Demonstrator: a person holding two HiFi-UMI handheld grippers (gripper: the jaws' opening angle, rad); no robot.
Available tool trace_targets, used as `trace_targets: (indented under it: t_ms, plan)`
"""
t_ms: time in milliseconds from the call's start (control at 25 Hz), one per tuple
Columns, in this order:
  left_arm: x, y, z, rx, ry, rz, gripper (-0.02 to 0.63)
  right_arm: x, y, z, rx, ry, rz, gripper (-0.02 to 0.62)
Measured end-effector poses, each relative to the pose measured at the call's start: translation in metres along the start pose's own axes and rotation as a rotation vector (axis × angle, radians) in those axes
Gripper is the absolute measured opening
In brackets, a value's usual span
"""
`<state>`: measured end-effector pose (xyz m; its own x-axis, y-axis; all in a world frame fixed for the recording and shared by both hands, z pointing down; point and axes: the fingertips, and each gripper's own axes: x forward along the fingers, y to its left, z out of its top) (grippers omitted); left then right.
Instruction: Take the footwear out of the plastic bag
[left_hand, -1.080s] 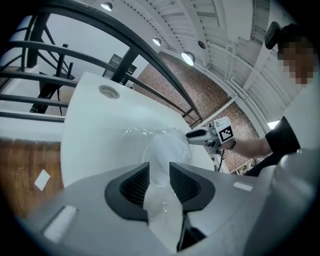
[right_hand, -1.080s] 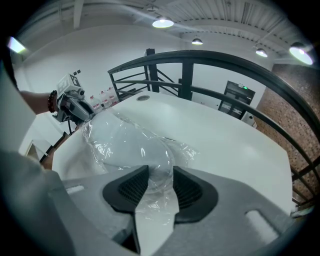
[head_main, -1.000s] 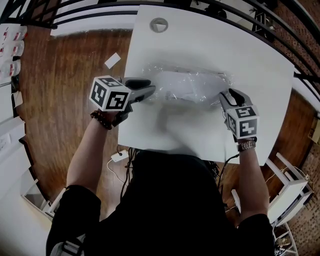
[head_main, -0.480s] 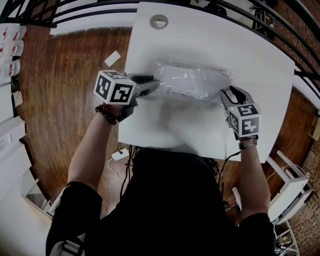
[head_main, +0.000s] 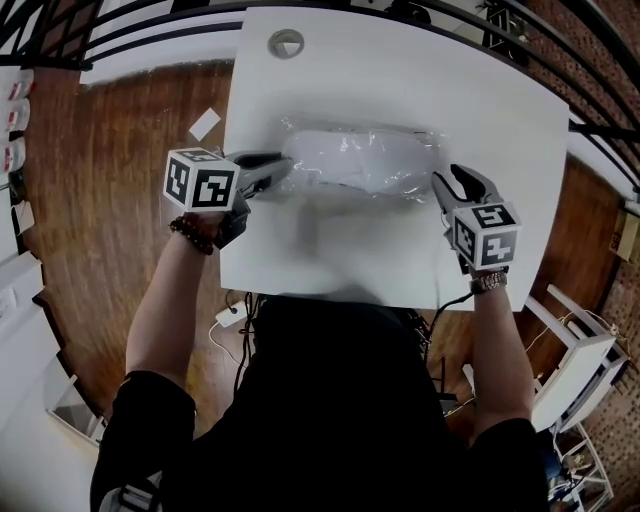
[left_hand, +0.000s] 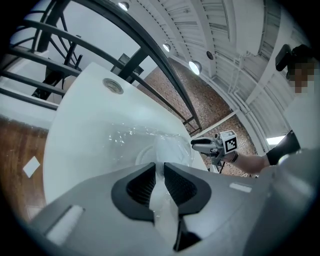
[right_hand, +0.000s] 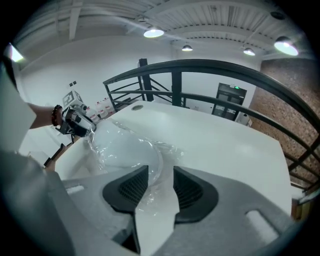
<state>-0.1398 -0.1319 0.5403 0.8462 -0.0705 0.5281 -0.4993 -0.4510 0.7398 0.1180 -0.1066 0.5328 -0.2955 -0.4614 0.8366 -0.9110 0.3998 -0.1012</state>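
At centre frame on the white table (head_main: 420, 80), the left gripper (head_main: 283, 172) has just been closing and now pinches the plastic bag's (head_main: 400, 150) left end, while the right gripper (head_main: 446, 182) stands spread around its right edge, leaving the footwear (head_main: 345, 165) inside, probably ready for extraction.

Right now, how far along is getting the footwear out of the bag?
Done: nothing; the footwear is inside the bag. In hand: the left hand-held gripper has just been closing on one bag end; the right hand-held gripper straddles the other, open. To do: pulling the footwear out.
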Motion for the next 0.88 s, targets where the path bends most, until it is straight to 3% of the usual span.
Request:
trace_targets:
  t_ms: [240, 320, 480, 880]
  plan:
    - [-0.001, -0.001, 0.0, -0.013, -0.014, -0.001, 0.064, 0.006, -0.007, -0.011, 0.28, 0.001, 0.128, 0.138]
    - [-0.001, -0.002, 0.0, -0.014, -0.017, -0.001, 0.063, 0.007, -0.005, -0.01, 0.329, -0.008, 0.169, 0.099]
    - [-0.003, -0.002, 0.0, -0.016, -0.023, 0.002, 0.058, 0.005, -0.002, -0.008, 0.328, -0.029, 0.18, 0.011]
    - [-0.014, 0.0, 0.0, -0.03, -0.051, 0.024, 0.055, -0.01, -0.023, -0.015, 0.32, -0.045, 0.1, 0.0]
